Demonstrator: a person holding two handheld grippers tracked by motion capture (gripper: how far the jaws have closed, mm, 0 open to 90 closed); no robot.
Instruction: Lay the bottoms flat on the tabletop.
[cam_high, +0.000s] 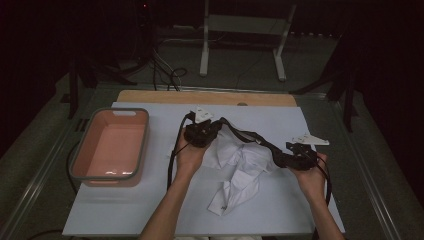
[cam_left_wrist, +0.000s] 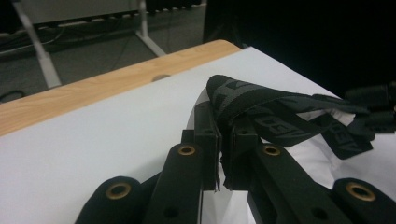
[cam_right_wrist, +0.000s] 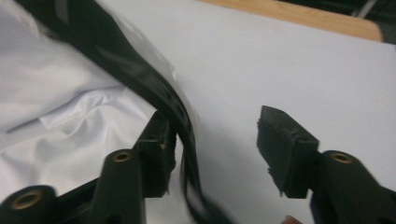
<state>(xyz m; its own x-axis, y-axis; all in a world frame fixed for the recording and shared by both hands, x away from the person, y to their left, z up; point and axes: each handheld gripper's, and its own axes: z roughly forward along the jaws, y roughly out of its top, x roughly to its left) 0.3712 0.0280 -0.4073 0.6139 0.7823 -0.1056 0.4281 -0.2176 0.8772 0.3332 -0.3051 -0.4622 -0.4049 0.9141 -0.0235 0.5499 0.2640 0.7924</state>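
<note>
The left hand-held gripper (cam_left_wrist: 219, 140) pinches the black strap (cam_left_wrist: 280, 112) and holds it above the white garment (cam_high: 242, 167) on the bench (cam_high: 125, 210). The right hand-held gripper (cam_right_wrist: 215, 140) stands spread, strap against one jaw. Separation is partly done; the pink tub (cam_high: 142, 145) holds nothing.

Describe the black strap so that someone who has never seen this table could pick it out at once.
Start at the white sheet covering the table, with a pink tub at its left. Near the middle lies a crumpled white garment. The black strap hangs in the air above it, stretched between the left gripper and the right gripper; it is the only dark band, woven with faint grey lettering.
</note>
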